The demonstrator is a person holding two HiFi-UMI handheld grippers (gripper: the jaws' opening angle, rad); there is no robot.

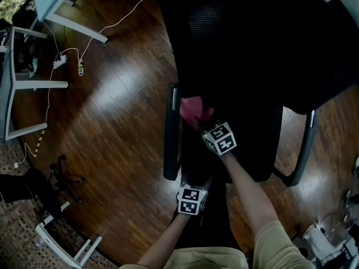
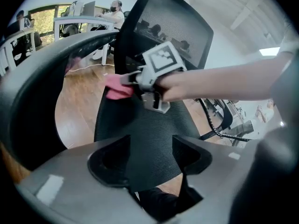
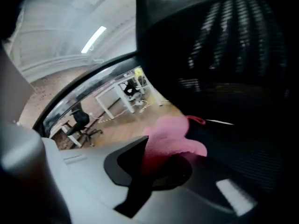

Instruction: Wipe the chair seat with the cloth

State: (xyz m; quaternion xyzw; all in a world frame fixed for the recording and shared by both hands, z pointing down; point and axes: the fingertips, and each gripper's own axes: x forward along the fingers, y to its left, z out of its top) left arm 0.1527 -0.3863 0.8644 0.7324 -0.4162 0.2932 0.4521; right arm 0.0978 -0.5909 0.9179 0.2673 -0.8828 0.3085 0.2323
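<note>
Pink cloth is bunched between the jaws of the right gripper, which are closed on it. In the head view the cloth sits at the left edge of the black mesh chair seat, just beside the left armrest. Whether it presses on the mesh or hangs just above it cannot be told. The right gripper's marker cube shows behind the cloth, with the person's bare forearm reaching in from the lower edge.

The left gripper is lower in the head view, near the seat's front edge. Its 2 jaws stand apart with nothing held; only the ribbed mesh of the seat shows between them. Its own view looks across the seat at the other gripper and the cloth, with the chair's backrest rising behind them.

The right armrest curves down at the far side of the seat. Dark wooden floor lies all around the chair. White cables trail across it toward a power strip, and white desk legs stand at the left edge. Another office chair's base shows at the lower left. In the left gripper view, people sit at desks in the background.
</note>
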